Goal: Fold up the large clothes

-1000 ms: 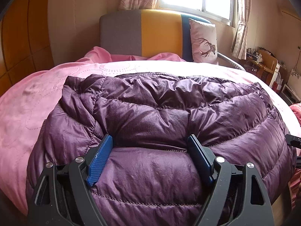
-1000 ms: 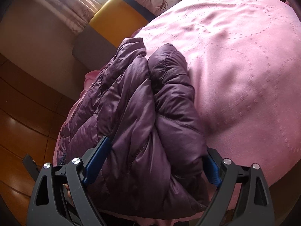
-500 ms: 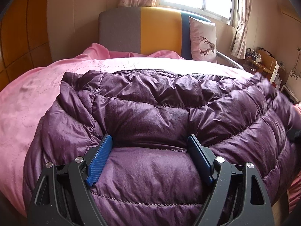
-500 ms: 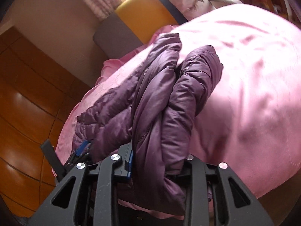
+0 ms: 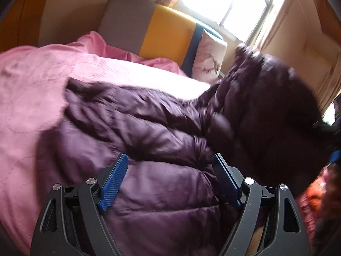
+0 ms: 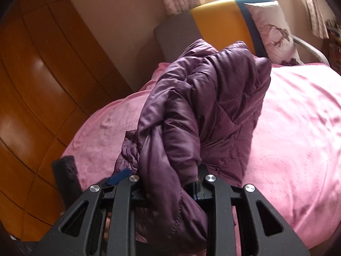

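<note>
A purple quilted down jacket [image 5: 153,132] lies folded on the pink bedspread [image 5: 32,89]. My left gripper [image 5: 170,179] is open, its blue pads on either side of the jacket's near edge, resting on it. My right gripper [image 6: 170,183] is shut on a thick bunch of the jacket [image 6: 202,106] and holds that end lifted off the bed [image 6: 298,128]. In the left wrist view the raised end [image 5: 266,98] stands up, blurred, at the right. The left gripper's blue pad [image 6: 118,177] shows at the lower left of the right wrist view.
A grey, yellow and blue headboard [image 5: 162,29] and a deer-print pillow [image 6: 275,32] are at the far end of the bed. A wooden wardrobe [image 6: 38,81] stands to the left. A bright window [image 5: 230,6] with curtains is behind.
My right gripper has shut on the jacket's right end and lifted it up and towards the left. My left gripper has stayed open on the near edge and its view has tilted.
</note>
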A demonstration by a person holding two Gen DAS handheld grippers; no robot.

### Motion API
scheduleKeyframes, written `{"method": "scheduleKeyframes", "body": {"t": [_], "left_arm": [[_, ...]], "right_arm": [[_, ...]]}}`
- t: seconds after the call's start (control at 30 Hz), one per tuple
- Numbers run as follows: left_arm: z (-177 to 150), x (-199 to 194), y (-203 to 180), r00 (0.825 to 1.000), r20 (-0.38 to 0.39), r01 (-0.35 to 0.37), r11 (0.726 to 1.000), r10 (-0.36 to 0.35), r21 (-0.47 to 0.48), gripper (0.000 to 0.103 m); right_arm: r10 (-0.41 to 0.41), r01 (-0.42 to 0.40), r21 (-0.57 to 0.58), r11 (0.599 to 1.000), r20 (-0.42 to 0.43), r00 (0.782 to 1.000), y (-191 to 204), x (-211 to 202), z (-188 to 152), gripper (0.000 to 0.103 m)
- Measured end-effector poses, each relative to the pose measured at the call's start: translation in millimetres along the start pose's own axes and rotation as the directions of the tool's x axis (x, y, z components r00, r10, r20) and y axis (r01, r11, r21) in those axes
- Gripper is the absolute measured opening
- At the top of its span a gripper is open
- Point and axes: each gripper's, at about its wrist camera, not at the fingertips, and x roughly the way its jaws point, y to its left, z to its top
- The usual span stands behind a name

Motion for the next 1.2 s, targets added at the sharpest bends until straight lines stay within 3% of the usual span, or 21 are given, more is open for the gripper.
{"method": "scheduleKeyframes", "body": {"t": [0.17,0.27,0.4,0.47,0.57,0.67,0.73,0.83,0.87,0.9,1.0,1.07,1.1,1.2], "left_arm": [[22,-49,43,0.994,0.070,0.086,0.992,-0.079,-0.096,0.080],[34,-77,58,0.980,0.123,0.171,0.978,-0.155,-0.124,0.080],[56,-99,53,0.953,0.152,0.278,0.957,-0.263,-0.084,0.080],[66,-94,46,0.951,0.123,0.293,0.954,-0.285,-0.057,0.080],[76,-72,42,0.969,0.034,0.248,0.967,-0.246,-0.061,0.082],[80,-45,38,0.973,-0.073,0.214,0.974,-0.219,-0.075,0.082],[82,-28,37,0.974,-0.127,0.177,0.980,-0.188,-0.092,0.081],[84,-4,24,0.968,-0.218,0.122,0.992,-0.129,-0.046,0.048],[85,2,21,0.964,-0.236,0.117,0.993,-0.120,-0.028,0.034],[86,5,16,0.962,-0.248,0.119,0.993,-0.117,-0.007,0.028],[87,4,9,0.963,-0.248,0.120,0.992,-0.108,0.031,0.024],[90,4,12,0.962,-0.247,0.123,0.992,-0.112,0.027,0.024],[90,3,15,0.961,-0.249,0.126,0.992,-0.119,0.015,0.024],[90,-1,23,0.960,-0.249,0.131,0.991,-0.130,-0.011,0.021]], "right_arm": [[-0.040,0.035,-0.132,0.991,-0.040,0.998,50,42,-4,0.024],[-0.068,0.049,-0.212,0.976,-0.084,0.994,82,76,-12,0.024],[-0.083,0.036,-0.313,0.949,-0.139,0.987,118,114,-33,0.025],[-0.105,0.050,-0.360,0.932,-0.136,0.985,130,124,-42,0.025],[-0.131,0.073,-0.420,0.904,-0.111,0.985,139,125,-61,0.027],[-0.123,0.067,-0.458,0.886,-0.094,0.988,144,124,-72,0.035],[-0.089,0.036,-0.465,0.885,-0.092,0.992,144,122,-75,0.046],[0.009,-0.058,-0.456,0.888,-0.109,0.994,138,113,-73,0.061],[0.062,-0.114,-0.444,0.889,-0.128,0.990,134,107,-71,0.063],[0.128,-0.182,-0.422,0.888,-0.153,0.980,126,99,-68,0.063],[0.275,-0.320,-0.327,0.889,-0.178,0.945,93,67,-55,0.062],[0.303,-0.335,-0.281,0.899,-0.153,0.941,68,50,-49,0.062],[0.255,-0.277,-0.259,0.925,-0.114,0.960,41,42,-46,0.063],[0.158,-0.183,-0.251,0.951,-0.116,0.981,15,52,-50,0.060]]}}
